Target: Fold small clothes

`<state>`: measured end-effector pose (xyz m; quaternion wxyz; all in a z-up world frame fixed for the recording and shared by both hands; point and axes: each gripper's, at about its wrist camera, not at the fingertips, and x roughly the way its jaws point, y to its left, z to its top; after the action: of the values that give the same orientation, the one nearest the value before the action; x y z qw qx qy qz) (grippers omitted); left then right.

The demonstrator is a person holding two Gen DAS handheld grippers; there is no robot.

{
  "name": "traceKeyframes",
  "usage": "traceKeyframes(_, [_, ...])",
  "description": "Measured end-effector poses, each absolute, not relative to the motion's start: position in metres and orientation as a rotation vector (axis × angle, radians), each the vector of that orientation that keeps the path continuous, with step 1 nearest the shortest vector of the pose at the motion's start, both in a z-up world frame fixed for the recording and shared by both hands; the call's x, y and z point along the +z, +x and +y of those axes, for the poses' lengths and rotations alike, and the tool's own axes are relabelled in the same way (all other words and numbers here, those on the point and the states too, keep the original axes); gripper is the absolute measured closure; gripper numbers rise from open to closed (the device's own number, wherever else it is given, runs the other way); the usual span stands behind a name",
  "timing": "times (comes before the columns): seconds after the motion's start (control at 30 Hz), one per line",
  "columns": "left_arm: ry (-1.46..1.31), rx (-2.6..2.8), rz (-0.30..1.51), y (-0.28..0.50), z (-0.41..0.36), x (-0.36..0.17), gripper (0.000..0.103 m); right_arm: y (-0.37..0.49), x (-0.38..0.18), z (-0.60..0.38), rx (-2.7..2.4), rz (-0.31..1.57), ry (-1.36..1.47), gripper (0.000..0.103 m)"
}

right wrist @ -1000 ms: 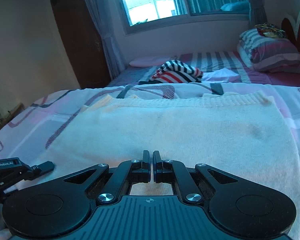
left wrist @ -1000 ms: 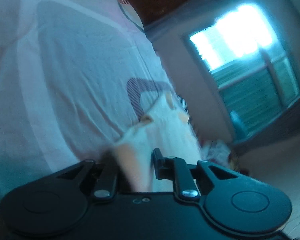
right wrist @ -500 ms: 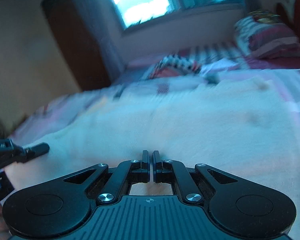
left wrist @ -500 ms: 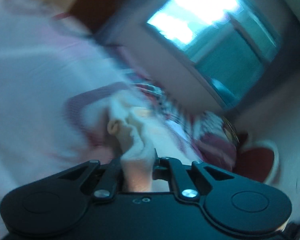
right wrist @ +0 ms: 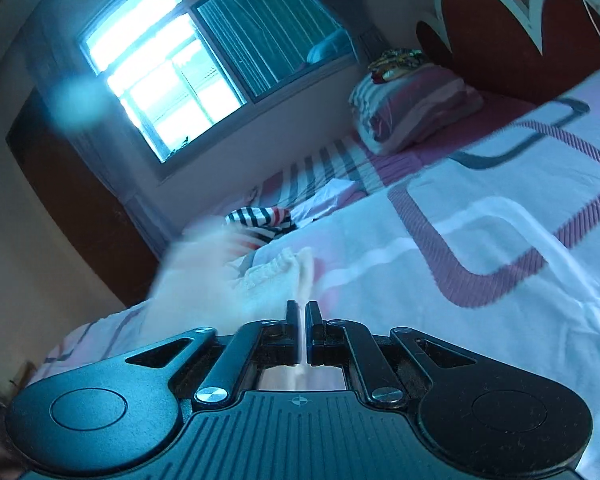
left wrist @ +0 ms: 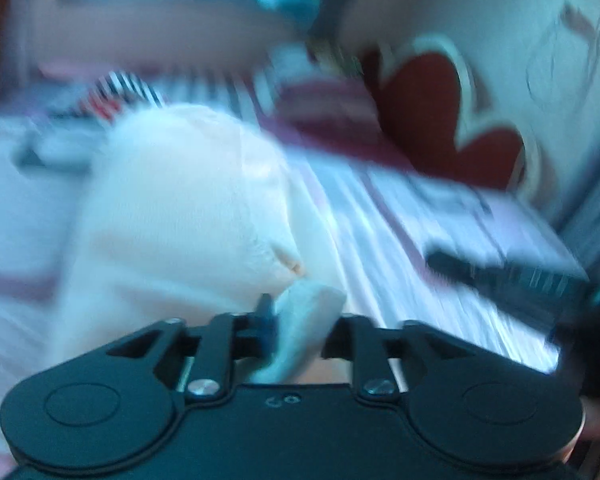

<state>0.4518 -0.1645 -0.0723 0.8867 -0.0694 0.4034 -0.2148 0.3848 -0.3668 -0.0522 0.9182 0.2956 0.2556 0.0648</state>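
Observation:
A cream knit garment [left wrist: 172,216] is lifted off the bed and bulges ahead of my left gripper [left wrist: 300,320], which is shut on a bunched edge of it. My right gripper [right wrist: 300,312] is shut on another thin edge of the same garment [right wrist: 268,276], which hangs bunched to its left. In the left wrist view the right gripper [left wrist: 512,284] shows blurred at the right. The left view is motion-blurred.
The bed [right wrist: 480,240] has a white sheet with pink and grey patterns. A striped garment [right wrist: 260,220] and a striped pillow [right wrist: 412,108] lie at the far end. A red headboard [right wrist: 500,28], window [right wrist: 172,76] and dark wardrobe [right wrist: 72,204] stand behind.
Both grippers have lifted the garment off the bed and swung right. The garment, flat a second ago, now hangs bunched between them. Both views have tilted toward the headboard.

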Motion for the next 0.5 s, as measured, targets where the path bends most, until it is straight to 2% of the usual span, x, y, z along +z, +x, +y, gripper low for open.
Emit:
traceKeyframes(0.07, [-0.146, -0.475, 0.839, 0.444, -0.161, -0.070, 0.062, 0.380, -0.049, -0.374, 0.146, 0.534, 0.628, 0.099])
traceKeyframes(0.13, [-0.207, -0.507, 0.761, 0.432, -0.138, -0.055, 0.037, 0.382, -0.043, -0.372, 0.175, 0.531, 0.641, 0.096])
traceKeyframes(0.17, [-0.223, -0.491, 0.711, 0.428, -0.126, -0.047, 0.031, 0.383, -0.041, -0.371, 0.186, 0.532, 0.646, 0.078])
traceKeyframes(0.2, [-0.235, -0.459, 0.655, 0.425, -0.114, -0.040, 0.022, 0.386, -0.040, -0.370, 0.204, 0.539, 0.655, 0.050])
traceKeyframes(0.23, [-0.238, -0.423, 0.606, 0.425, -0.103, -0.033, 0.020, 0.391, -0.041, -0.366, 0.227, 0.541, 0.663, 0.041])
traceKeyframes(0.27, [-0.237, -0.380, 0.574, 0.430, -0.091, -0.030, 0.021, 0.397, -0.041, -0.358, 0.251, 0.542, 0.665, 0.040])
traceKeyframes(0.33, [-0.241, -0.296, 0.584, 0.447, -0.074, -0.035, 0.033, 0.408, -0.044, -0.345, 0.317, 0.572, 0.663, 0.040])
traceKeyframes(0.37, [-0.254, -0.283, 0.607, 0.457, -0.068, -0.040, 0.036, 0.414, -0.048, -0.338, 0.342, 0.594, 0.664, 0.040])
traceKeyframes(0.5, [-0.194, -0.226, 0.735, 0.489, -0.059, -0.078, 0.040, 0.432, -0.057, -0.314, 0.359, 0.656, 0.623, 0.040])
